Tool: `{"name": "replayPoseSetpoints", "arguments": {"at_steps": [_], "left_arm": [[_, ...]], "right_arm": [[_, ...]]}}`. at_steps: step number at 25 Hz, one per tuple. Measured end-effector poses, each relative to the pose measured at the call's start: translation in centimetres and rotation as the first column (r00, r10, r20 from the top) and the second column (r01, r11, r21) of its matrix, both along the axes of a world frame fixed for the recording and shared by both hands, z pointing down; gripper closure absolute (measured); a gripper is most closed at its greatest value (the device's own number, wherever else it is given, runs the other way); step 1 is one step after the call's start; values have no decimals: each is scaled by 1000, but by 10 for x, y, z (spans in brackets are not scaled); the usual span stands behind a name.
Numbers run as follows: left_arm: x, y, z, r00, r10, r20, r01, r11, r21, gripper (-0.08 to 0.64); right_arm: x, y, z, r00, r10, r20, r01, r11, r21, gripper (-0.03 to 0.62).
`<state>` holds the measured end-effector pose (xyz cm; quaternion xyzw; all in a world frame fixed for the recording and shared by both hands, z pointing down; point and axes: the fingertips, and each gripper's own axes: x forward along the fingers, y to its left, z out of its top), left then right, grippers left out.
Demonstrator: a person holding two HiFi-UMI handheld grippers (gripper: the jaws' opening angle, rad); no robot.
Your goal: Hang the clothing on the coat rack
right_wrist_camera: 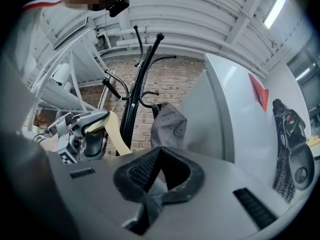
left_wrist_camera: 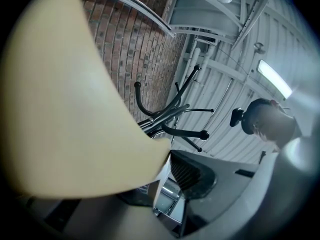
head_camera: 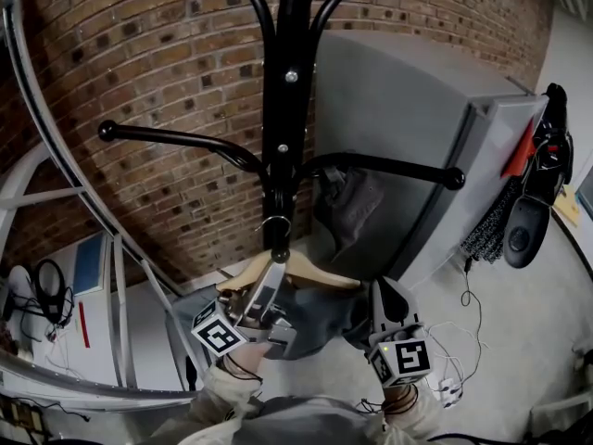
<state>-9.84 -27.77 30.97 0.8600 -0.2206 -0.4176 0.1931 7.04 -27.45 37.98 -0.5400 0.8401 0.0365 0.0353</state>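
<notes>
A black coat rack (head_camera: 281, 109) stands against a brick wall, its curved arms spreading left and right. Just below the arms, a wooden hanger (head_camera: 306, 269) with a metal hook (head_camera: 271, 222) sits close to the pole; whether the hook rests on anything I cannot tell. My left gripper (head_camera: 269, 290) is shut on the hanger's left shoulder, and the hanger (left_wrist_camera: 65, 109) fills the left gripper view. A grey garment (head_camera: 324, 318) drapes under the hanger. My right gripper (head_camera: 387, 306) is shut on its cloth, a fold of the garment (right_wrist_camera: 167, 126) sticking up past the jaws.
A tall grey cabinet (head_camera: 417, 128) stands right of the rack, with a red sheet and black gear (head_camera: 528, 221) hung on its side. White metal rails (head_camera: 120, 286) run along the left. Cables (head_camera: 463, 341) lie on the floor at the right.
</notes>
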Motion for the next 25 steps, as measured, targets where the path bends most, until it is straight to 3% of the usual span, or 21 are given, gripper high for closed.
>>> {"name": "replayPoseSetpoints", "arguments": {"at_steps": [25], "left_arm": [[5, -10, 7, 999, 46, -29, -46, 999, 10, 440]], "right_arm": [[-8, -7, 14, 1000, -21, 12, 22, 999, -42, 571]]}}
